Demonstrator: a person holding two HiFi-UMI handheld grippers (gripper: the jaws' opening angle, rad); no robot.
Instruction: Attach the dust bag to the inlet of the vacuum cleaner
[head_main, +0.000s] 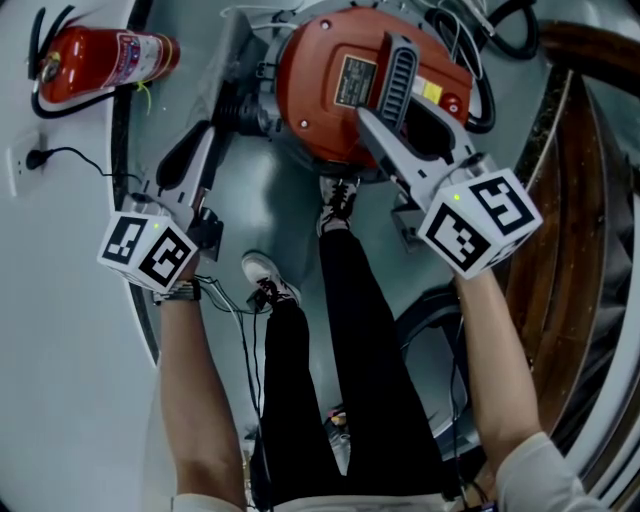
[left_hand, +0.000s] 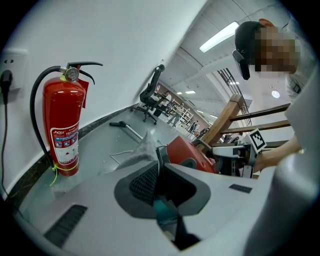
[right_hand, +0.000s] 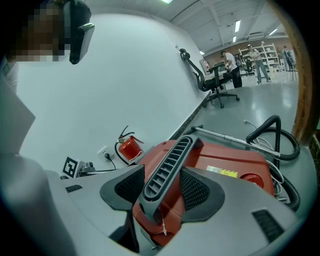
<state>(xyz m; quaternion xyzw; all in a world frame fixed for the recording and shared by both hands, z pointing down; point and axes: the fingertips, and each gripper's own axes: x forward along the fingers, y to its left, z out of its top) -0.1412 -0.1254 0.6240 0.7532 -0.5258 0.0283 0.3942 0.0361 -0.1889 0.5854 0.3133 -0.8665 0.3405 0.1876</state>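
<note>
The red vacuum cleaner (head_main: 325, 95) stands on the floor ahead of me, its grey ribbed handle (head_main: 397, 72) across the top. My right gripper (head_main: 380, 110) reaches in from the right and is shut on that handle (right_hand: 167, 165), one pad on each side. My left gripper (head_main: 203, 140) hangs left of the vacuum, shut on a thin grey dust bag (head_main: 235, 65). In the left gripper view the bag (left_hand: 142, 147) sticks up out of the closed jaws (left_hand: 159, 177), with the vacuum (left_hand: 187, 152) just behind it. The vacuum's inlet is hidden.
A red fire extinguisher (head_main: 105, 62) stands by the wall at the left, near a socket with a black plug (head_main: 35, 158). A black hose (right_hand: 272, 135) and a metal wand (right_hand: 225, 135) lie behind the vacuum. A wooden railing (head_main: 560, 200) runs along the right. My shoes (head_main: 335, 200) are close to the vacuum.
</note>
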